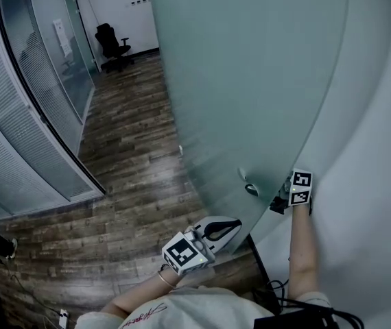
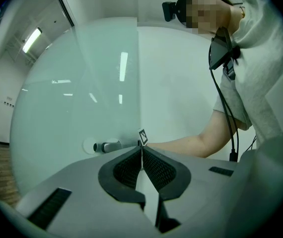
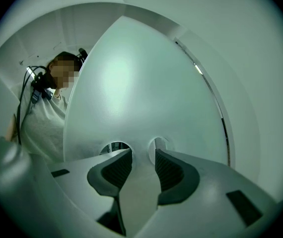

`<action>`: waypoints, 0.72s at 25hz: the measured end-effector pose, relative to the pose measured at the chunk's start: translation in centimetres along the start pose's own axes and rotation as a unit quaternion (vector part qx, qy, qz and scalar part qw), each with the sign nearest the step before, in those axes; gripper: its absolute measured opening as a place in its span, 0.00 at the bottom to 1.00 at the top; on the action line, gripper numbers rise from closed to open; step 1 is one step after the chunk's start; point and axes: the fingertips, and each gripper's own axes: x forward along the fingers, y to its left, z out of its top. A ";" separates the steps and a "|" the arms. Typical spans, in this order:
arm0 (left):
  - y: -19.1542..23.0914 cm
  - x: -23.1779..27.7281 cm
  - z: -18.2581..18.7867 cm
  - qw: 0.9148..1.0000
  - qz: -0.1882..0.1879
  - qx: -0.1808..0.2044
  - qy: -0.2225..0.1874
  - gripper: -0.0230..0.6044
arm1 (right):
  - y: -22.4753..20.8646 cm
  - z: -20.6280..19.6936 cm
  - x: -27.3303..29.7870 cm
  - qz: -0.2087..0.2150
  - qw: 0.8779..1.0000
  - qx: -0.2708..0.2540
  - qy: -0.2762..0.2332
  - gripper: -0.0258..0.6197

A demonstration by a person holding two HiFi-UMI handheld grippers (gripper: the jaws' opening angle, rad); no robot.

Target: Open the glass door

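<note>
Two grippers, one per hand, each with one marker cube (image 1: 300, 187).

Left gripper (image 2: 141, 150): pads pressed together, nothing between them; at 6 o'clock of the head view, on the near side of the glass door (image 1: 250, 81).

Right gripper (image 3: 143, 152): pads spread, pinching nothing; at 4 o'clock of the head view, past the door's free edge, facing the frosted pane. Two round fittings (image 3: 159, 144) just beyond its tips, at 11 and 1 o'clock of the gap.

One door handle (image 2: 106, 146), a short bar on a round plate, at 10 o'clock of the left tips, apart from them.

One frosted door, standing ajar, from centre to 1 o'clock.

One office chair (image 1: 113, 46) at 11 o'clock on the wood floor (image 1: 134, 163); glazed partition (image 1: 24, 142) at 9 o'clock.
</note>
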 end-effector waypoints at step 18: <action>0.3 -1.5 -0.9 1.000 0.015 -0.024 -0.005 0.07 | 1.2 -0.1 -2.9 -0.148 0.987 -0.062 -0.030 0.24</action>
